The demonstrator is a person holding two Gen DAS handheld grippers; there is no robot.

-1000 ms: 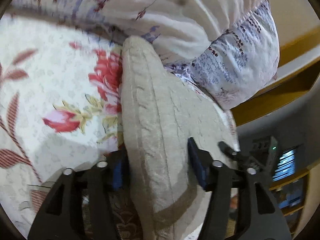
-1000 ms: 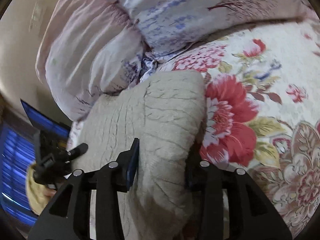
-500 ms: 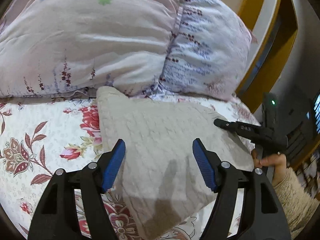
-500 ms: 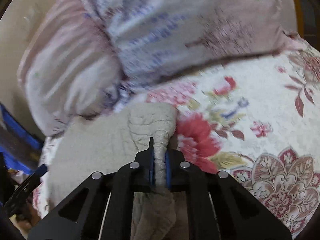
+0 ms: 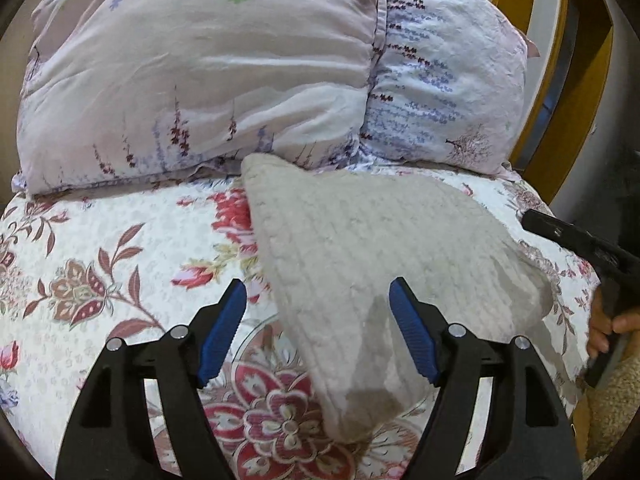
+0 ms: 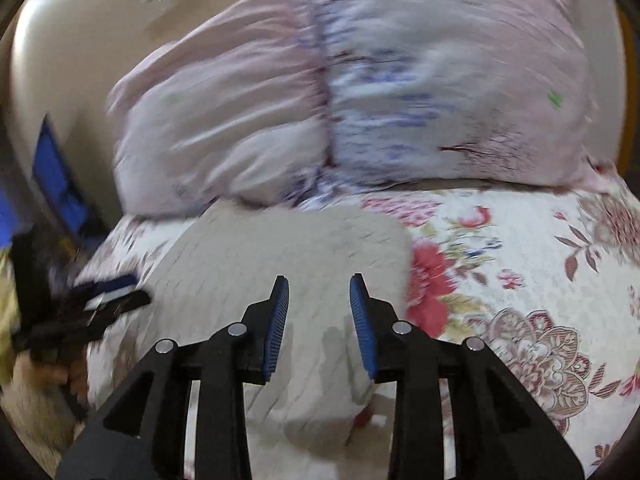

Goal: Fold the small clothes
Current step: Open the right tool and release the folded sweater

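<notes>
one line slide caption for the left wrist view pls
Left claw open above a folded beige knit garment lying on the floral bedspread, pillows behind.

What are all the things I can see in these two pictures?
knitted garment: one, beige-grey, lying flat on the bedspread below both grippers.
bedspread: one, white with red and brown flowers, under everything.
pillows: two, pale lilac and white with a blue sprig print, side by side behind the garment.
headboard: one, yellow-brown wood, at the right edge.
left gripper: one, black with blue pads, jaws open, just been opening.
right gripper: one, black with blue pads, jaws open, nothing held.
hand: one, holding the right gripper.
</notes>
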